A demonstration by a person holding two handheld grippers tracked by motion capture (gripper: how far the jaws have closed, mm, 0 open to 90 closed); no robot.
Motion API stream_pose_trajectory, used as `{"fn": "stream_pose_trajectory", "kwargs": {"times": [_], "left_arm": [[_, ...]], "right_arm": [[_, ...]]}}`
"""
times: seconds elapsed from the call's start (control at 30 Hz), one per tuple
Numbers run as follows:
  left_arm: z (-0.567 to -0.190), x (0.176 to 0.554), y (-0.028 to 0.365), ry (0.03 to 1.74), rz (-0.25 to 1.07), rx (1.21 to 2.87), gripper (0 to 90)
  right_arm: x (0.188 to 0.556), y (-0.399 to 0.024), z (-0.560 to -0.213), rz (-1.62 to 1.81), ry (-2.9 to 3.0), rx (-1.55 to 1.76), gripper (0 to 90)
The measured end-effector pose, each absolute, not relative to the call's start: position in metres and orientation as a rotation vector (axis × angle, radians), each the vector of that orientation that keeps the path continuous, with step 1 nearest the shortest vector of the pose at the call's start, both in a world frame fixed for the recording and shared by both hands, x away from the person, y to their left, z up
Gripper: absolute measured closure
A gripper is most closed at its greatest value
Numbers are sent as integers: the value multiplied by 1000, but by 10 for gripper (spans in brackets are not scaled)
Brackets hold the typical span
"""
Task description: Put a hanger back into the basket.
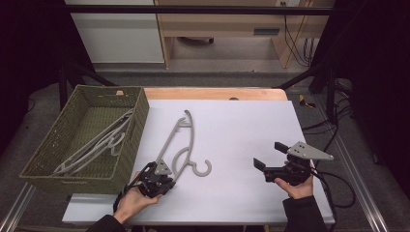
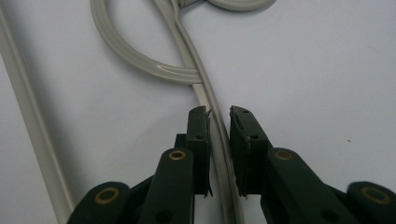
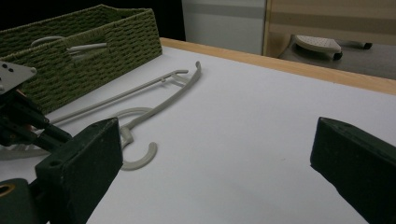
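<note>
On the white table beside the green basket, the left gripper has its jaws nearly closed around one arm of the grey hanger; whether the pads already press is hard to tell. Next probably comes lifting it into the basket. The right gripper waits wide open and empty.

**Around the work surface**

A green woven basket sits at the left of the high view, on the white table top. Several grey hangers lie jumbled inside it. A wooden table edge runs along the white top's upper side. In the upper middle stands a light wooden cabinet, with black cables hanging at its right.
</note>
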State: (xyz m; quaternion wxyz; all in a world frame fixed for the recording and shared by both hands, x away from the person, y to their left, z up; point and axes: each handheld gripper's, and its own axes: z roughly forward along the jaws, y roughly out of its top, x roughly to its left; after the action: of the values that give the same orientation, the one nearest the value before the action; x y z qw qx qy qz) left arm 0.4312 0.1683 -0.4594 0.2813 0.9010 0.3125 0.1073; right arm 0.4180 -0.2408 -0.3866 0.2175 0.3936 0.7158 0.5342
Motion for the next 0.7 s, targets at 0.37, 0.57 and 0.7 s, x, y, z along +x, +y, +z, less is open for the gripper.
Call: {"fn": "stream_pose_trajectory", "kwargs": {"times": [0.37, 0.57, 0.7], "left_arm": [[-458, 425, 182, 899, 228, 2453, 664], [-457, 423, 179, 905, 243, 2487, 785], [-456, 425, 181, 872, 237, 2487, 788]], "right_arm": [[417, -243, -385, 1482, 1978, 1088, 26], [416, -243, -385, 1480, 1982, 1084, 26], [417, -242, -385, 1483, 1979, 1090, 26]]}}
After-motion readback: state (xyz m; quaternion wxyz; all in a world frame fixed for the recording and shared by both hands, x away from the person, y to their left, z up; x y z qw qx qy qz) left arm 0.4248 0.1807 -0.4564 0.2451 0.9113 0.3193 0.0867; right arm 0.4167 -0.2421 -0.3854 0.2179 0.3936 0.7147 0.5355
